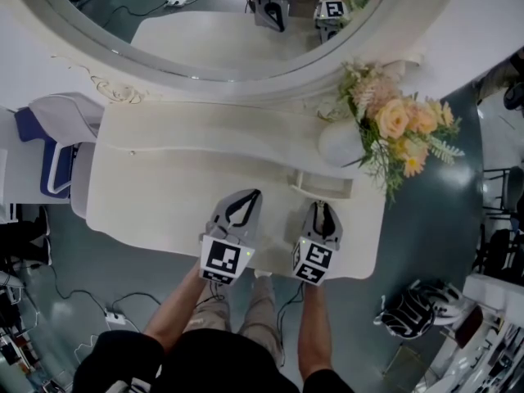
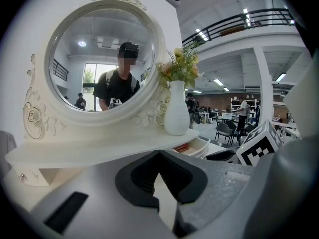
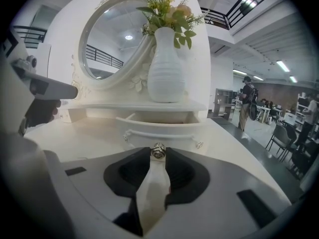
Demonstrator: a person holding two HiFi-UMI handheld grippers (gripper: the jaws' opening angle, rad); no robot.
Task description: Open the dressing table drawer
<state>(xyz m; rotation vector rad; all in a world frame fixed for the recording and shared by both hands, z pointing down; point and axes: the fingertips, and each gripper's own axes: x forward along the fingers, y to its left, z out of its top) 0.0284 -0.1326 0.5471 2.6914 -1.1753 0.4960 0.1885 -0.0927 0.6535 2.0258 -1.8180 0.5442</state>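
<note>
The white dressing table carries a small drawer under the vase shelf, and it stands pulled out. The right gripper view shows the drawer open just ahead, with its front bar handle. My right gripper sits just in front of the drawer, and its tips are shut on a small silver ring. My left gripper hovers over the tabletop beside it, left of the drawer. Its jaw tips meet with nothing between them.
A white vase of flowers stands on the shelf above the drawer, next to the round mirror. A chair is at the table's left end. Cables and a dark helmet lie on the floor.
</note>
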